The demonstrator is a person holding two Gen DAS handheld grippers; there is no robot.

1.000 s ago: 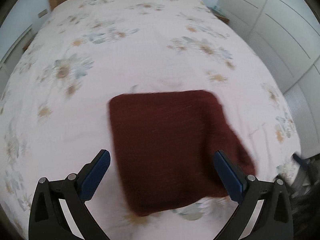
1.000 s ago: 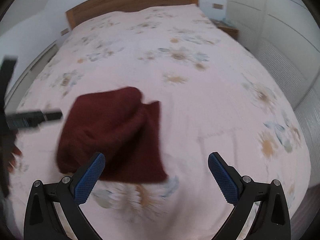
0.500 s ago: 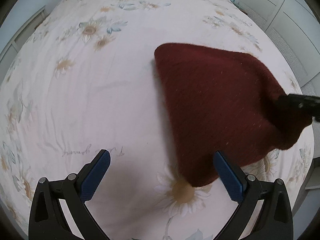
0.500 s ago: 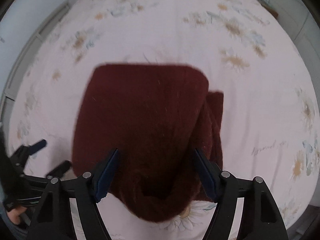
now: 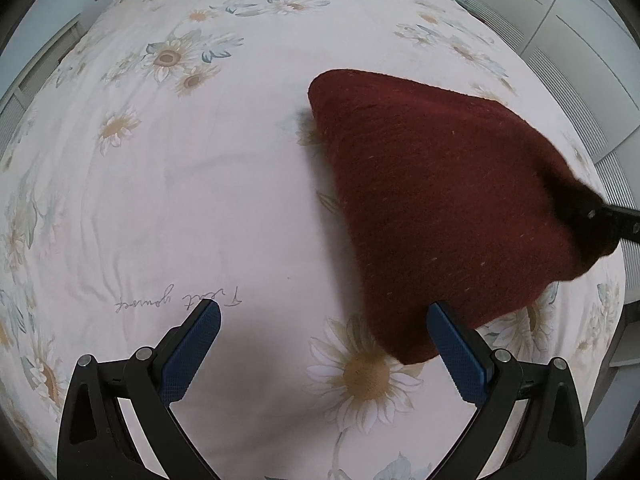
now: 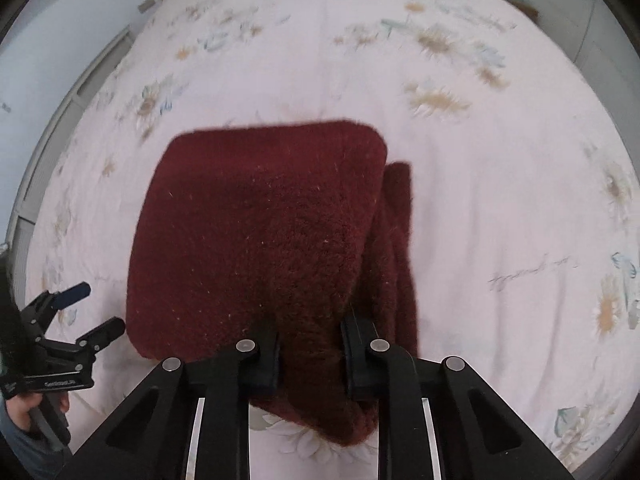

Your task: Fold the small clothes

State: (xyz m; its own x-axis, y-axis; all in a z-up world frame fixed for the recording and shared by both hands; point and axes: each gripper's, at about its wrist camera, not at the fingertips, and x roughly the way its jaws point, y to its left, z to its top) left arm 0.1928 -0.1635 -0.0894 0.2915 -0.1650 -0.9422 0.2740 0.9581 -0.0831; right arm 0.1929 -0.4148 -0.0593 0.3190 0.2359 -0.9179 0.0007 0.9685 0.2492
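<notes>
Pinching the near edge of the maroon knit point(image 6: 260, 232), the right gripper point(image 6: 310, 354) holds it folded on the bed point(image 6: 460, 160), likely to reposition it; left of the knit, the left gripper point(image 5: 324, 344) gapes wide, empty.

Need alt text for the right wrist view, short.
The right gripper is shut on the near edge of a folded dark red knit garment lying on a floral bedsheet. The left gripper, open, is at the far left edge.
</notes>
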